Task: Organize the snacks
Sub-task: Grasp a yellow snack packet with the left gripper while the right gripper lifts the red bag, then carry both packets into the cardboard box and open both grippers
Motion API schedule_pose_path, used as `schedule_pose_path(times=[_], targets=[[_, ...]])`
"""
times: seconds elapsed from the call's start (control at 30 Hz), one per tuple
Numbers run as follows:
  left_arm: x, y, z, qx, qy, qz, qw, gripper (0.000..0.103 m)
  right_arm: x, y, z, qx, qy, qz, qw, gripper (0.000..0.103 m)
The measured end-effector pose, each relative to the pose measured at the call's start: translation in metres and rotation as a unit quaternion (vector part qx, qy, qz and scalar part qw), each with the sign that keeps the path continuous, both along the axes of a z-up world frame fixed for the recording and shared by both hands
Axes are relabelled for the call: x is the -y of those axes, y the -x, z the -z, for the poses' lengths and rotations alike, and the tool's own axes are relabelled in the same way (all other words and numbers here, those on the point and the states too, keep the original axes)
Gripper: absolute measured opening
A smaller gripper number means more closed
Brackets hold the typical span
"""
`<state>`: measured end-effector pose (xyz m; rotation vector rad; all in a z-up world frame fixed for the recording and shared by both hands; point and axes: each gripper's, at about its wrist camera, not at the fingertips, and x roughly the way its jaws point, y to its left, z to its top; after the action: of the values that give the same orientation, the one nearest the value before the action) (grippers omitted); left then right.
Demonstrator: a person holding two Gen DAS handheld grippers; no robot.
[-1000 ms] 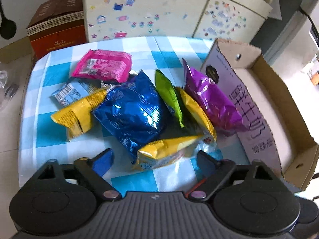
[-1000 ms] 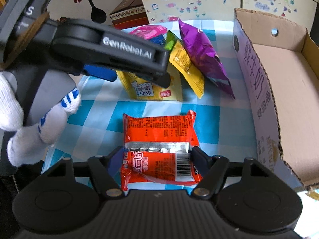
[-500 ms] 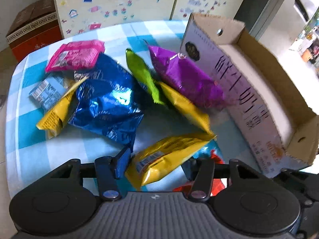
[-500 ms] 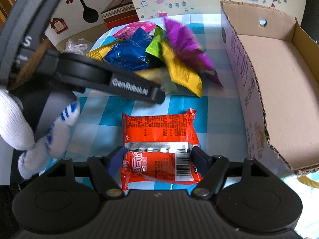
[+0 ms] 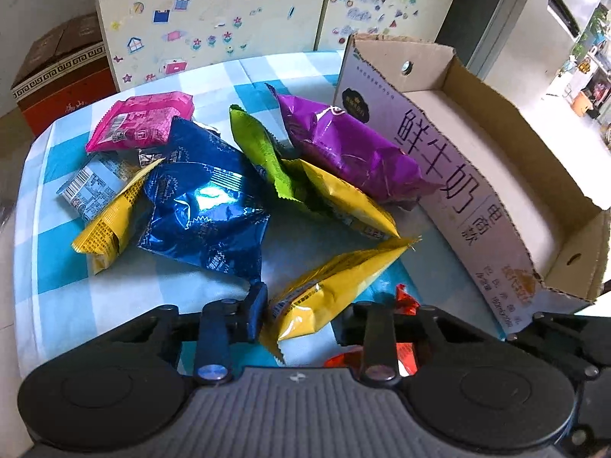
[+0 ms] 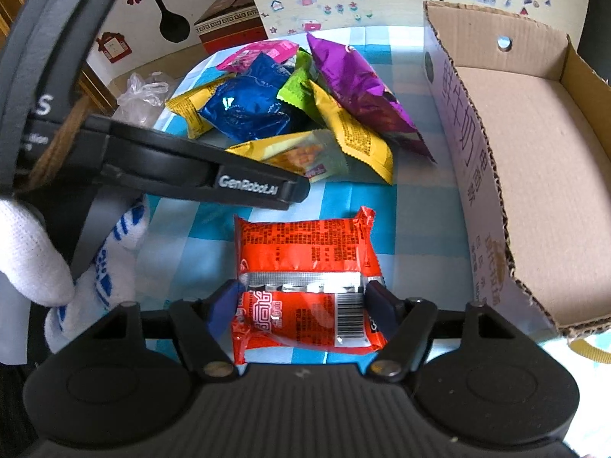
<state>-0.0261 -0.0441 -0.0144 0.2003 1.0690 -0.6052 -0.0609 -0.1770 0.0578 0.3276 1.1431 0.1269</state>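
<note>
My right gripper (image 6: 305,303) is shut on an orange-red snack packet (image 6: 305,252) and holds it above the checked tablecloth. My left gripper (image 5: 305,311) is shut on the near end of a yellow snack bag (image 5: 332,286). The red packet also shows low in the left wrist view (image 5: 404,305). A pile of snacks lies behind: a blue bag (image 5: 202,206), a purple bag (image 5: 351,152), a green bag (image 5: 259,149), a pink packet (image 5: 141,120) and more yellow bags (image 5: 107,229). An empty cardboard box (image 5: 496,152) stands to the right.
The blue-and-white checked table (image 5: 57,267) ends at the left. A stickered cabinet (image 5: 229,19) and a red-brown carton (image 5: 61,84) stand behind it. A clear plastic bag (image 6: 141,95) lies off the table's left side.
My left gripper moved forward and right and closed on the yellow bag. My right gripper kept hold of the red packet and rose slightly.
</note>
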Motion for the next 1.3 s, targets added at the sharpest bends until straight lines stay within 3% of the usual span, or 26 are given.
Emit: schedule_pose_path(times=[0.23, 0.4, 0.5, 0.83, 1.3], targets=[[-0.017, 0.018, -0.011, -0.003, 0.024, -0.024, 0.9994, 0.032, 0.001, 0.007, -0.003, -0.002, 0.004, 0.004, 1.0, 0.071], [-0.037, 0.031, -0.017, -0.005, 0.049, -0.07, 0.9963, 0.031, 0.001, 0.015, -0.003, -0.001, 0.003, 0.015, 1.0, 0.07], [-0.041, 0.041, -0.02, 0.017, 0.036, -0.081, 0.9959, 0.031, 0.0, 0.02, -0.004, 0.003, -0.002, 0.02, 1.0, 0.07], [-0.07, 0.061, -0.028, 0.026, 0.064, -0.147, 0.9867, 0.031, -0.003, 0.033, -0.015, 0.028, -0.011, 0.025, 0.999, 0.069], [-0.079, 0.078, -0.031, 0.042, 0.072, -0.177, 0.9807, 0.031, 0.008, 0.042, -0.044, 0.078, -0.018, 0.035, 0.996, 0.069]])
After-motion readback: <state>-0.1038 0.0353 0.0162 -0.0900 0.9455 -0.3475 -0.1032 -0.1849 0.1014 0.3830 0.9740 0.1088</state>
